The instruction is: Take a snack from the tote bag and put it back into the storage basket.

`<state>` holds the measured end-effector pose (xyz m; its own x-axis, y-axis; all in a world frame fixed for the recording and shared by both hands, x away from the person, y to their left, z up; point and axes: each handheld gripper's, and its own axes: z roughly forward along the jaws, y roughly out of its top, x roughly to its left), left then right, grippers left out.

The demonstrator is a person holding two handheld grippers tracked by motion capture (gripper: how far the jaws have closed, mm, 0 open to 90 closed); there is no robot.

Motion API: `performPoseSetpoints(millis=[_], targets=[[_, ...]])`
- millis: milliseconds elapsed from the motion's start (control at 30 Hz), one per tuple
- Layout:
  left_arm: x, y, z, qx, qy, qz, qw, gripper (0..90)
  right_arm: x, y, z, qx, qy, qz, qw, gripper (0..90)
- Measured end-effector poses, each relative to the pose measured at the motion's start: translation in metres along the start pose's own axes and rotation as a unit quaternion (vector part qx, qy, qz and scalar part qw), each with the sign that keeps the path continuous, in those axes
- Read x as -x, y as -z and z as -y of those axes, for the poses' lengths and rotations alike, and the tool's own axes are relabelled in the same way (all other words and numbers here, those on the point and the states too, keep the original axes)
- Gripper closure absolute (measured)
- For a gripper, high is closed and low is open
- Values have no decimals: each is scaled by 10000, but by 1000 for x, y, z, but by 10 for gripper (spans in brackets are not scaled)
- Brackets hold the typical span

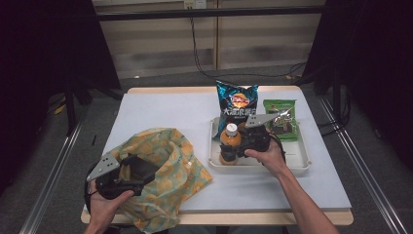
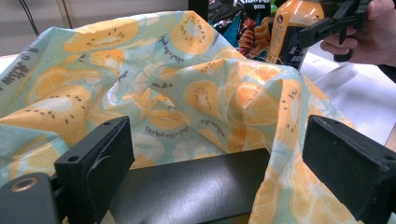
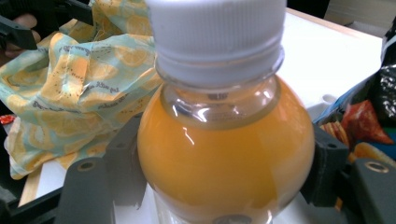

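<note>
Orange bottle [image 1: 230,143] in right claw [image 1: 237,146], white table [image 1: 160,112]

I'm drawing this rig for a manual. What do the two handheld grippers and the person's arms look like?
Both the left gripper and the right gripper are black, boxy pistol-style tools, each topped by a grey three-cornered plate with small holes. Their jaws are flat black rectangular blocks with screw holes. A black cable loops beside the left one. The person's forearms are bare: no sleeves or gloves in view.
</note>
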<state>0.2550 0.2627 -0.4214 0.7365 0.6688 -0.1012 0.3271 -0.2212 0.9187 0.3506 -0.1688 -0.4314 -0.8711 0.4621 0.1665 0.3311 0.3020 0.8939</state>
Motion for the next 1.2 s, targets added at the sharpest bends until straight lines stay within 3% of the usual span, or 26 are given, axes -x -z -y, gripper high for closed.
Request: performPoseSetpoints(millis=[267,500,567,667,767,800,967,1000,1200], targets=[[1,0,0,-2,7,-10,10000,87,-1,-1,0,-46,156,-64,9998,300],[2,0,0,-27,11,-45,10000,87,-4,-1,1,-91,112,15,9999,292],[2,-1,0,3,21,-12,10000,87,-5,-1,1,-140,63,67,9999,247],[2,0,0,-21,38,-31,10000,87,-7,-1,2,-174,-47,222,9996,171],[3,0,0,-15,14,-25,10000,89,-9,1,3,-127,-94,330,9993,155],[4,-1,0,-8,41,26,10000,93,-12,6,3,-49,-161,494,9986,131],[5,-1,-1,-27,3,80,10000,104,-18,17,3,99,-270,676,9973,116],[6,-1,-1,-21,19,82,10000,108,-22,25,1,159,-323,827,9959,116],[8,-2,-2,-45,4,170,9998,148,-37,39,6,258,-486,1080,9926,138]])
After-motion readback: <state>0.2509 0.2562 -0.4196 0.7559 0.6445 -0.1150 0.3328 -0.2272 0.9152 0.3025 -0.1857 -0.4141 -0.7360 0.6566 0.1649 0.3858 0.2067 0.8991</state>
